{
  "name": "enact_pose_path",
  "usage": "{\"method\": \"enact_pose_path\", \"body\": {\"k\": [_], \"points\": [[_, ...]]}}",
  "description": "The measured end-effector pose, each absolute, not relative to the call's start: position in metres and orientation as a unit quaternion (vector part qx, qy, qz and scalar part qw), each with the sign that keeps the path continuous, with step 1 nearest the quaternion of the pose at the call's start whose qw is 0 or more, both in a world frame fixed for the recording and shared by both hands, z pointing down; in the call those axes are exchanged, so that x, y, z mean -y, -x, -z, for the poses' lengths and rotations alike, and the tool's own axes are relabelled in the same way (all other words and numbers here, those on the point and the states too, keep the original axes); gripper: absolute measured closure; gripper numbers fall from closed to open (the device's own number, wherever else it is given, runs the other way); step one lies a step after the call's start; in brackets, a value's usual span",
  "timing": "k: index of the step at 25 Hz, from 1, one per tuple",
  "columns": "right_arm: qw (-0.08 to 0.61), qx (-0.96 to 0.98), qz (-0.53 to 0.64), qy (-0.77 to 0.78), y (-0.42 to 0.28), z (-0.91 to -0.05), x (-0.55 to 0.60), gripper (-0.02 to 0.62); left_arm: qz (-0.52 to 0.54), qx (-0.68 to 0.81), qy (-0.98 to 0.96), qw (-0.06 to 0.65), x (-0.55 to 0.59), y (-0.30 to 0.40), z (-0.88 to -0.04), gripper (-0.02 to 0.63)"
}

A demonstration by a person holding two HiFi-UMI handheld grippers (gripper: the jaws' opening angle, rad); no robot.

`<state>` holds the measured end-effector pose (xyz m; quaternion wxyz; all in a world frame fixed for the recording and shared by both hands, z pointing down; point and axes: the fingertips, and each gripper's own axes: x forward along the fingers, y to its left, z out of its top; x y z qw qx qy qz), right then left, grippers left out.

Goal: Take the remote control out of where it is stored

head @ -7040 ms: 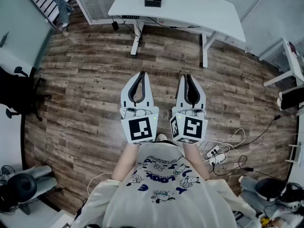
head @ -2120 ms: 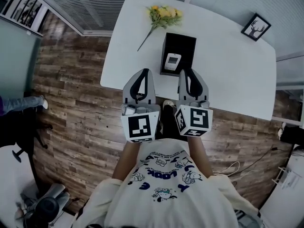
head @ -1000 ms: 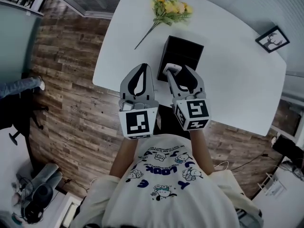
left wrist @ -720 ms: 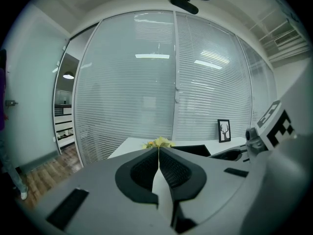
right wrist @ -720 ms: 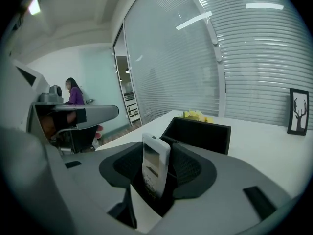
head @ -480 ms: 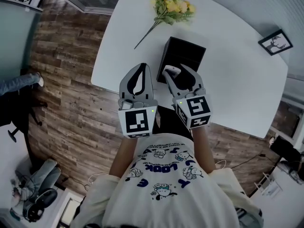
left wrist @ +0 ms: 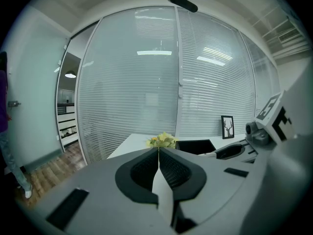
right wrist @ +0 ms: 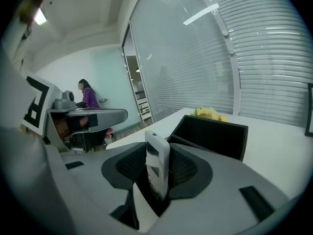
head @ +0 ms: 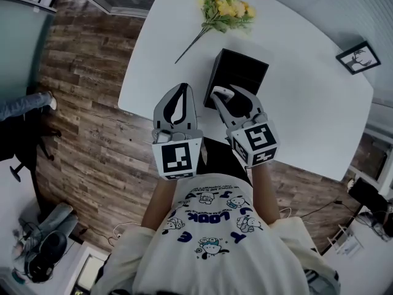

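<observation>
A white remote control (head: pixel 222 92) stands upright between the jaws of my right gripper (head: pixel 228 94), at the near edge of the black storage box (head: pixel 244 71) on the white table (head: pixel 307 103). In the right gripper view the remote control (right wrist: pixel 157 168) fills the gap of the right gripper (right wrist: pixel 157 153); the jaws are closing and the pads press its sides. The black box (right wrist: pixel 215 131) lies open just behind it. My left gripper (head: pixel 179 88) hovers over the table's near edge, left of the box, with the left gripper (left wrist: pixel 158 152) shut and holding nothing.
A bunch of yellow flowers (head: pixel 224 8) lies on the table beyond the box. A small framed picture (head: pixel 358 57) stands at the table's far right. Wooden floor (head: pixel 92 103) spreads to the left, and a person (right wrist: pixel 88 96) sits in the distance.
I walked up to the table and brought the right gripper to the box. Over the last second its jaws drew in around the remote; the left gripper hardly moved.
</observation>
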<state>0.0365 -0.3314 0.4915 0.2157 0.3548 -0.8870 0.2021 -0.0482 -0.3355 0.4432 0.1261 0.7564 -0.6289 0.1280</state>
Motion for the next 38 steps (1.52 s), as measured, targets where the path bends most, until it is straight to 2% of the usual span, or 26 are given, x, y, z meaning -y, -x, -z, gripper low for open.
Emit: {"method": "enact_pose_path", "body": {"k": [7,10,24,38], "points": [[0.234,0.901,-0.177,-0.318,-0.036,-0.488,0.321,0.468,-0.128,0.629,-0.757,0.127,0.333,0.047,-0.444,0.588],[0.243,0.901,-0.165,-0.318,-0.035,-0.483,0.318,0.510,-0.125,0.627,-0.759,0.123,0.332,0.045,-0.441,0.588],[0.227,0.906,-0.123,-0.335,-0.041,-0.442,0.310,0.514,-0.098,0.625,-0.768,0.103,0.323,0.041,-0.414,0.588],[0.161,0.908,-0.102,-0.372,-0.044,-0.380,0.296,0.512,-0.065,0.620,-0.778,0.072,0.303,0.043,-0.376,0.588]]}}
